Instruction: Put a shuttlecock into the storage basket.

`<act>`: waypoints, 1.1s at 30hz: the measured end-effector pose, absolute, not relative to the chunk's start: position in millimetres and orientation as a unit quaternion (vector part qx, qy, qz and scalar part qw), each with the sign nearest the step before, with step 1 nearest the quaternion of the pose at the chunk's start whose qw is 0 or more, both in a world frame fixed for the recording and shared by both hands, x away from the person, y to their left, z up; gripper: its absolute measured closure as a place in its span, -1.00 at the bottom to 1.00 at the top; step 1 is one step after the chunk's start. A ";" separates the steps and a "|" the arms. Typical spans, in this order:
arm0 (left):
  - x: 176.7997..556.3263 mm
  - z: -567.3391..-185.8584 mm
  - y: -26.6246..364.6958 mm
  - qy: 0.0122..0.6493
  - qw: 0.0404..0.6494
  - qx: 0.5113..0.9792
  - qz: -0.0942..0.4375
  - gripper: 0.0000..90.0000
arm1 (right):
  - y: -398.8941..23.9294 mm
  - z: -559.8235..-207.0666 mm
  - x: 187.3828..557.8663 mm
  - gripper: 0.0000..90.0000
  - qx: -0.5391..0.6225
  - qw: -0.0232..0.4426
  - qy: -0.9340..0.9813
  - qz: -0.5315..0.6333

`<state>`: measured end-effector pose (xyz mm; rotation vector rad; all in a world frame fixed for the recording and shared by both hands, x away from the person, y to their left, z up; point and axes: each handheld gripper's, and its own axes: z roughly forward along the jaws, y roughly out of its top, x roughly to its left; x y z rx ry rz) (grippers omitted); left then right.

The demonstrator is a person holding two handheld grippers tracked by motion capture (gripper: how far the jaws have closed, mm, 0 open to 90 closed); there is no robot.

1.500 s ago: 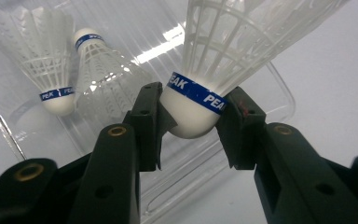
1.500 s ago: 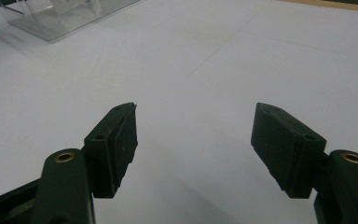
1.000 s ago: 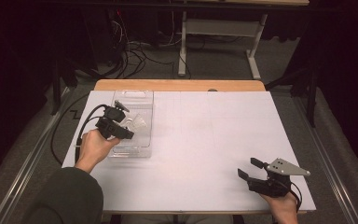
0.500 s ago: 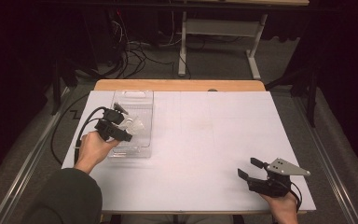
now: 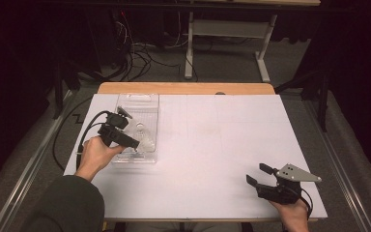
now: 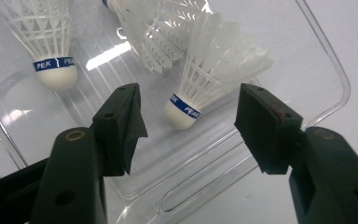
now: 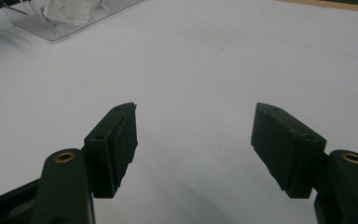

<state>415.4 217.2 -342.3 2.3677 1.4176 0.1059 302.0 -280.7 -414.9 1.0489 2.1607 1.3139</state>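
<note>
A clear plastic box [image 5: 138,98] sits on the left of the white table, with white shuttlecocks inside. My left gripper [image 5: 131,129] hovers over the box's near end. Its jaws have just been opening and now stand wide. In the left gripper view, my left gripper [image 6: 188,91] frames a shuttlecock [image 6: 181,115] with a blue band. It lies on the floor of the box [image 6: 328,70], and neither pad touches it. A second shuttlecock [image 6: 55,70] and a third [image 6: 151,32] lie farther in. My right gripper [image 5: 256,173] rests near the front right corner, open and empty; the right gripper view has it [image 7: 193,112] over bare table.
The white sheet [image 5: 222,140] covers the table, with a wooden edge [image 5: 183,88] at the back. A black cable [image 5: 89,126] trails from my left gripper off the table's left side. Metal rails run along both sides. Across the table in the right gripper view is the clear box [image 7: 60,29].
My left gripper's jaws have opened wide. The shuttlecock they carried over the box now lies loose on its floor. The right gripper has not moved.
</note>
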 end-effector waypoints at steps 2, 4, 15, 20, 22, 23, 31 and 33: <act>413.7 -341.0 217.0 0.503 0.192 0.842 0.041 -0.11 | -280.7 -414.9 302.1 -0.29 0.375 0.201 0.773 0.470; 411.9 -339.2 217.0 0.500 0.195 0.843 0.044 -0.12 | -280.8 -415.0 302.2 -0.29 0.375 0.200 0.773 0.470; 404.1 -332.7 215.8 0.492 0.209 0.844 0.055 -0.17 | -280.2 -415.2 302.4 -0.29 0.375 0.200 0.774 0.469; 401.3 -330.7 215.4 0.490 0.212 0.844 0.058 -0.19 | -280.0 -415.2 302.3 -0.29 0.374 0.200 0.774 0.470; 400.0 -329.6 215.5 0.489 0.215 0.843 0.060 -0.20 | -280.0 -415.2 302.2 -0.29 0.375 0.200 0.774 0.470; 399.4 -328.8 215.7 0.488 0.215 0.844 0.059 -0.20 | -280.1 -415.2 302.2 -0.29 0.375 0.200 0.774 0.470; 392.8 -325.3 215.1 0.483 0.223 0.844 0.068 -0.25 | -279.9 -415.2 302.3 -0.29 0.374 0.199 0.774 0.470; 391.0 -324.3 214.7 0.482 0.225 0.844 0.070 -0.25 | -280.0 -415.1 302.2 -0.29 0.374 0.200 0.774 0.470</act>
